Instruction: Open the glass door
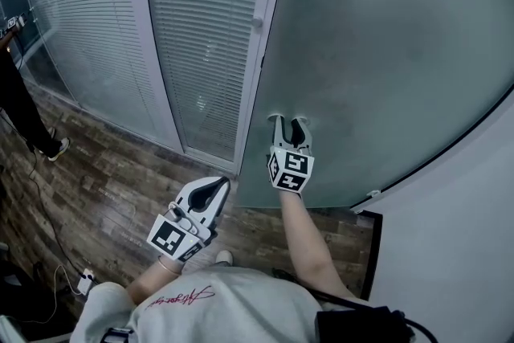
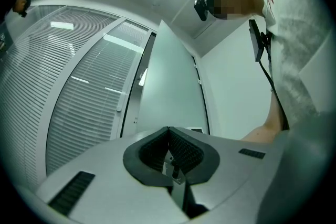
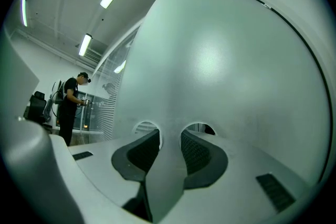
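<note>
The frosted glass door (image 1: 385,52) stands in front of me, its long edge beside the white frame post (image 1: 261,52). My right gripper (image 1: 287,119) reaches level to the door at about waist height. In the right gripper view its jaws (image 3: 170,131) straddle a narrow frosted strip (image 3: 169,157) between two round cut-outs (image 3: 147,127), and the pads press on it. My left gripper (image 1: 225,182) hangs lower and to the left, away from the door, with its tips meeting and nothing between them (image 2: 168,128).
A glass partition with white blinds (image 1: 201,36) runs along the left. Dark wood flooring (image 1: 104,181) lies below, with cables and an adapter (image 1: 84,283). A person in black (image 1: 20,104) stands far left. A white wall (image 1: 458,237) is at the right.
</note>
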Demonstrator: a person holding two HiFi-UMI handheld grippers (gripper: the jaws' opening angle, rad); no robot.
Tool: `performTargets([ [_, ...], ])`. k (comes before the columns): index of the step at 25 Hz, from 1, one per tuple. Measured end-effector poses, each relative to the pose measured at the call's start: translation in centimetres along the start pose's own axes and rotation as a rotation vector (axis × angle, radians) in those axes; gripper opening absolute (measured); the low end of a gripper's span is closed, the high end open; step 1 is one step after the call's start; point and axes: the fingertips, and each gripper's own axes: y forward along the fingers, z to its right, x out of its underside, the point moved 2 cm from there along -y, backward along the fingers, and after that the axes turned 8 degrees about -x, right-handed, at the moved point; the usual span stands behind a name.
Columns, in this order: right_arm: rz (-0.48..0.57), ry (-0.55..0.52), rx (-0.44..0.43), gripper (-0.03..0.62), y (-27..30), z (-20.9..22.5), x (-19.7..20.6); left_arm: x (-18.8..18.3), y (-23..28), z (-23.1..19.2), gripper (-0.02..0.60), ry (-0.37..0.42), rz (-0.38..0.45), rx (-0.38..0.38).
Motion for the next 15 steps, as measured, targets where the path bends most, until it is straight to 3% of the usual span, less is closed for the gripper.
performTargets([
  [15, 0.0, -0.001, -0.122, 0.135, -6.9, -2.0, -0.4, 0.0, -3.5, 7.3, 0.012, 0.031, 0.004, -0.071],
])
